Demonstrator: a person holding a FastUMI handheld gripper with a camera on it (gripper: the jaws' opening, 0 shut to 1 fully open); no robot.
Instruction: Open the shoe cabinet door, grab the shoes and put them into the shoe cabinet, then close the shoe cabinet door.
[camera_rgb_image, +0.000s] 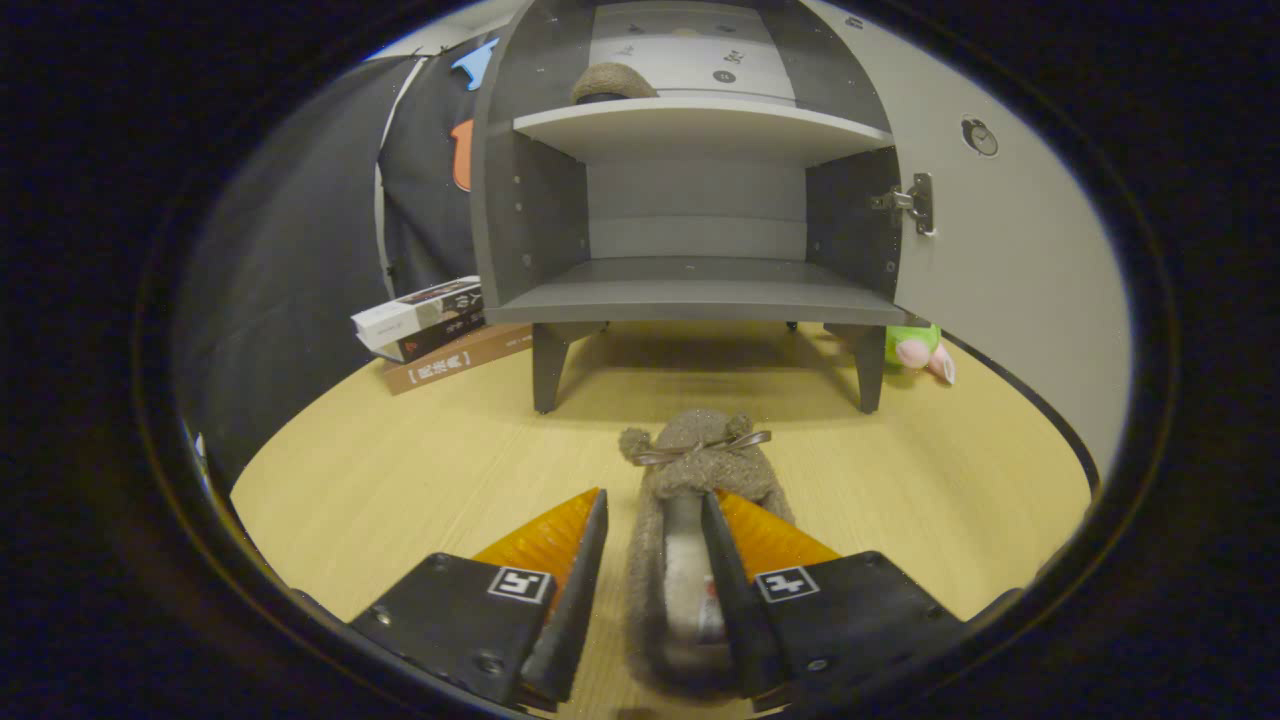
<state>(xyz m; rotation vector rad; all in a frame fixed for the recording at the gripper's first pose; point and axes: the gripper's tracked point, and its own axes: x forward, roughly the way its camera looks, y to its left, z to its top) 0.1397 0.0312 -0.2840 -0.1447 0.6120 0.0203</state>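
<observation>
- Brown fuzzy slipper lying on the wooden floor, just in front of the shoe cabinet, bow-tied toe pointing toward the cabinet, heel toward the camera.
- Long axis of the slipper running straight ahead, in line with the fingers and with the open lower compartment beyond.
- Gripper spread, not yet clenched: left finger standing on the floor just outside the slipper's left wall, right finger reaching into the slipper's opening over the pale insole. Left wall sitting between the two fingers; whether either finger touches it cannot be told.
- Cabinet door swung wide open to the right, hinge showing; lower shelf bare, a second matching slipper already on the upper shelf.
- Books stacked left of the cabinet, plush toy by its right leg.
- Likely next: pinching the wall, lifting, carrying forward.
</observation>
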